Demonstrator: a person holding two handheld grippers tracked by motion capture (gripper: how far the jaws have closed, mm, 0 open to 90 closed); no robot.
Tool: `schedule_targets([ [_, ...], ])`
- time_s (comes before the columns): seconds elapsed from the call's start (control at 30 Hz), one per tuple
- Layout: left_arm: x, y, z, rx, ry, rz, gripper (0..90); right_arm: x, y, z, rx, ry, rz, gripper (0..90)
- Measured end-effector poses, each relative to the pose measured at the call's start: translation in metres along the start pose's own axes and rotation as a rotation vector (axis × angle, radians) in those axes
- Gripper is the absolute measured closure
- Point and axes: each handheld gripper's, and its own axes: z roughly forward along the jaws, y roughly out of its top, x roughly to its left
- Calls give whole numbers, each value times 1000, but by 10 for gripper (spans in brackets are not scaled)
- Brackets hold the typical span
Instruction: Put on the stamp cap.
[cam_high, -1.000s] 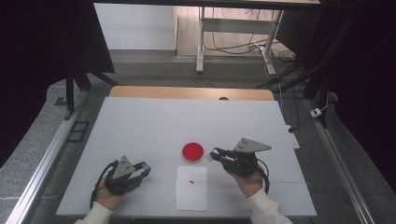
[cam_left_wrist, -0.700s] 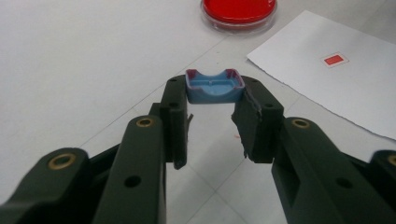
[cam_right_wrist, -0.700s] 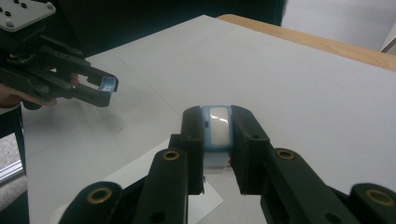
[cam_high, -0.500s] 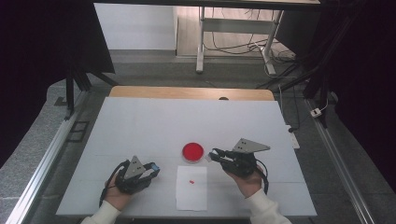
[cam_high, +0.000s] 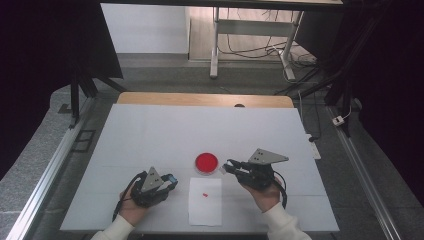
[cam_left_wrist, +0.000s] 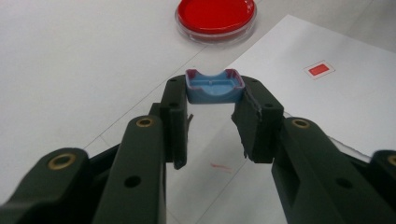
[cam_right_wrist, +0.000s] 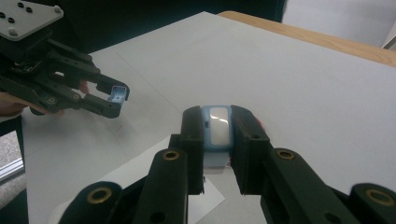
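Note:
My left gripper (cam_high: 171, 179) hovers low at the table's front left, shut on a small blue open-topped cap (cam_left_wrist: 215, 86) pinched between its jaw tips. My right gripper (cam_high: 229, 166) is at the front right, pointing left, shut on a pale blue piece with a white window (cam_right_wrist: 217, 128). A round red dish (cam_high: 206, 162) lies between the two grippers. Just in front of it lies a white paper sheet (cam_high: 205, 207) with a small red square (cam_left_wrist: 320, 69). In the right gripper view, the left gripper (cam_right_wrist: 116, 95) shows at upper left with the blue cap.
The white table (cam_high: 200, 125) has a wooden strip (cam_high: 200, 99) along its far edge. Metal rails run along both sides, and cables lie on the floor beyond. The person's hands and white sleeves enter from the bottom edge.
My left gripper has moved right, toward the paper sheet and the red dish, still holding the blue cap. The right gripper has hardly moved.

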Motion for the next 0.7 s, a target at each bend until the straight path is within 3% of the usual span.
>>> schedule_targets([
  [0.7, -13, 18, 25, -1, -34, 32, 648, 0, -2, 1, 2, -3, 1, 755],
])
